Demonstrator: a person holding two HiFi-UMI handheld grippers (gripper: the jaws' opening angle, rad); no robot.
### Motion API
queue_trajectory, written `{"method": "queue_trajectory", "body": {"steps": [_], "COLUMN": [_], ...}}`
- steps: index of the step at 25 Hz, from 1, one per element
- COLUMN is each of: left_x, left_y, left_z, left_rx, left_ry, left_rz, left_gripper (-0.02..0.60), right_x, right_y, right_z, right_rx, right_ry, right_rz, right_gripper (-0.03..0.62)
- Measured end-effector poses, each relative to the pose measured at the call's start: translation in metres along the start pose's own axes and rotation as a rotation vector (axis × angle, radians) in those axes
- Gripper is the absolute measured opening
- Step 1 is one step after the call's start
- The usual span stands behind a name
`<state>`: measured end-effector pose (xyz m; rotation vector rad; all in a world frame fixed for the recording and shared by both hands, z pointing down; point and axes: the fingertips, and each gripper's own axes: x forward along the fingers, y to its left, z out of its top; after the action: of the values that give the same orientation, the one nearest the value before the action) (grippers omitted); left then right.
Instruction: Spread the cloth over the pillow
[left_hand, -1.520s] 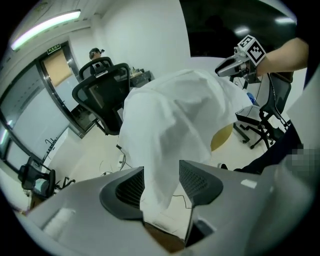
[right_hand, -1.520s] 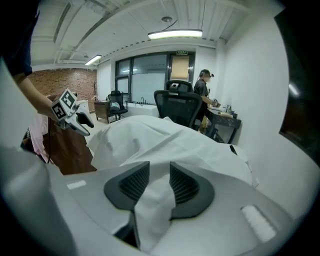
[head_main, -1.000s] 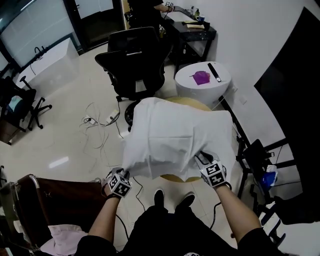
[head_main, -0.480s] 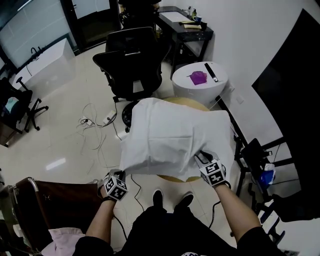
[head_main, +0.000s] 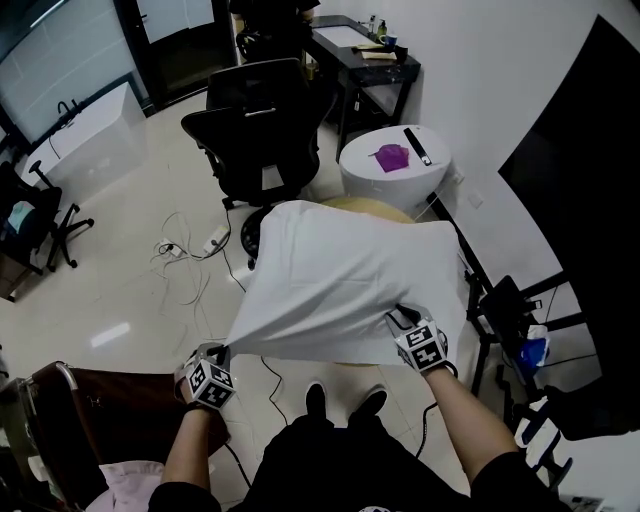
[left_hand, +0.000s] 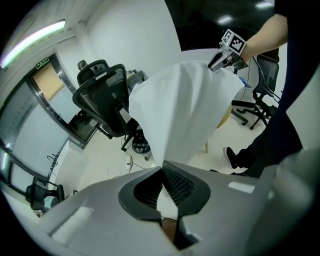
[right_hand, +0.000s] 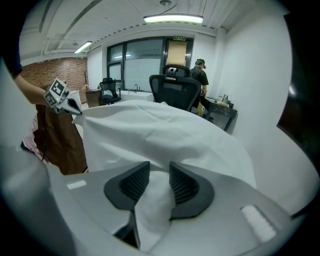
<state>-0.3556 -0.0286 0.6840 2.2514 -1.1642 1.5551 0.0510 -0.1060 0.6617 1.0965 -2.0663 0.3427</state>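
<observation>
1. At the near edge, the left hand-held gripper (head_main: 222, 353) is clenched on the cloth (head_main: 340, 275) at its lower-left corner. The corner is stretched to a taut point out past the worktop (head_main: 375, 206).
2. The right hand-held gripper (head_main: 403, 318) is grasping the cloth's near edge, with a fold bunched between the jaws.
3. The cloth drapes a mound on the round tan worktop. The pillow is fully covered, so I can't see it.
4. Beyond are a white round table (head_main: 400, 185) and a black office chair (head_main: 262, 120).
</observation>
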Motion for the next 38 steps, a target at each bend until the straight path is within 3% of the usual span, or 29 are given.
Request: {"method": "queue_trajectory", "body": {"steps": [10,16,21,25,31,38], "left_x": [0.027,0.017,-0.005,-0.018,-0.006,0.016], "left_y": [-0.015,-0.006,0.025,0.057,0.075,0.095], "left_z": [-0.007,-0.005,0.001,0.032,0.097,0.158], "left_rx": [-0.045,-0.058,-0.061,-0.064,-0.021,0.083], "left_ry": [0.037,0.02,-0.003,-0.057,-0.126,-0.147], "left_rz": [-0.098,-0.131,-0.09,-0.045,-0.095,-0.086], "left_gripper": [0.003,0.14,0.153,0.153,0.153,0.161], "right_x": [-0.001,-0.014,-0.03,-0.037,-0.039,-0.039], "right_y": [-0.001,-0.002,0.002,-0.001,-0.009,-0.017], "right_z": [-0.001,0.016,0.045,0.065,0.085,0.104], "right_rx": [0.018,0.028,0.017,0.0,-0.026,-0.078], "right_ry": [-0.001,-0.052,-0.134,-0.182,-0.227,-0.273], "right_rz": [-0.015,-0.026,-0.029,-0.019,0.026,0.083], "right_gripper": [0.137,0.137,0.137,0.137,0.137,0.137]}}
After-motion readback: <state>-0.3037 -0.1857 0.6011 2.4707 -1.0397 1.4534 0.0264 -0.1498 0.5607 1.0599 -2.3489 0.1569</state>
